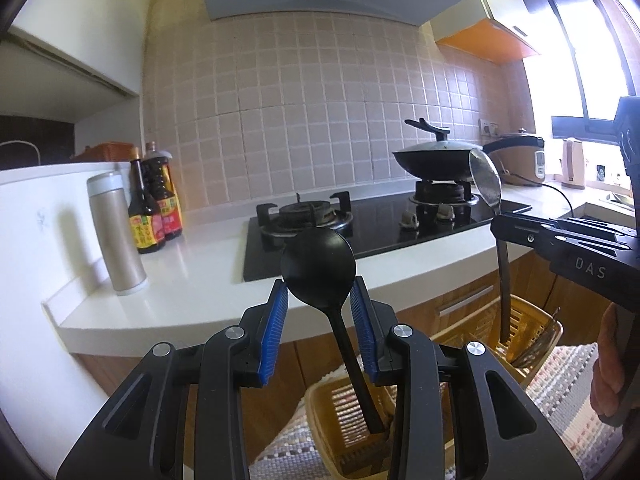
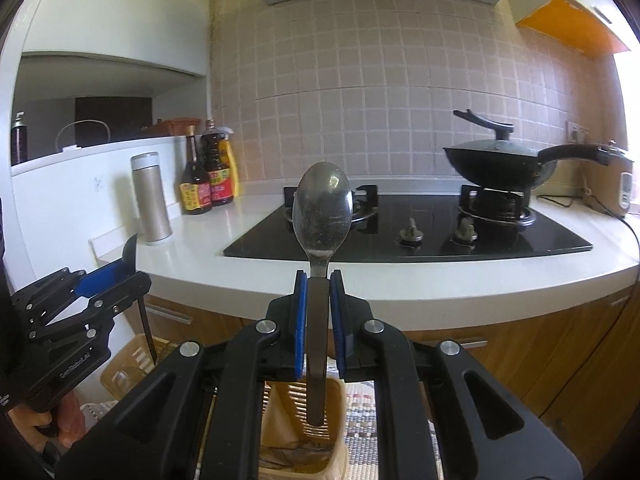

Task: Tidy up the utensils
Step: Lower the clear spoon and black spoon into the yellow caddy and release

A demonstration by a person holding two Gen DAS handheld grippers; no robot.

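My left gripper (image 1: pixel 319 304) is open around a black spoon (image 1: pixel 318 267) that stands upright, handle down in a tan slotted basket (image 1: pixel 320 408) below; the blue pads do not touch it. My right gripper (image 2: pixel 319 292) is shut on the handle of a metal spoon (image 2: pixel 322 208), bowl up, its handle end reaching into a second tan basket (image 2: pixel 340 404). In the left wrist view the right gripper (image 1: pixel 500 220) holds the metal spoon (image 1: pixel 485 178) over that basket (image 1: pixel 532 320). In the right wrist view the left gripper (image 2: pixel 120 268) is at the left.
A white counter (image 1: pixel 192 276) carries a black gas hob (image 2: pixel 420 236), a lidded wok (image 2: pixel 500 164), a steel flask (image 1: pixel 115 232) and sauce bottles (image 1: pixel 156 208). A rice cooker (image 1: pixel 524 156) stands at right. Wooden cabinets and a woven rug (image 1: pixel 568 384) lie below.
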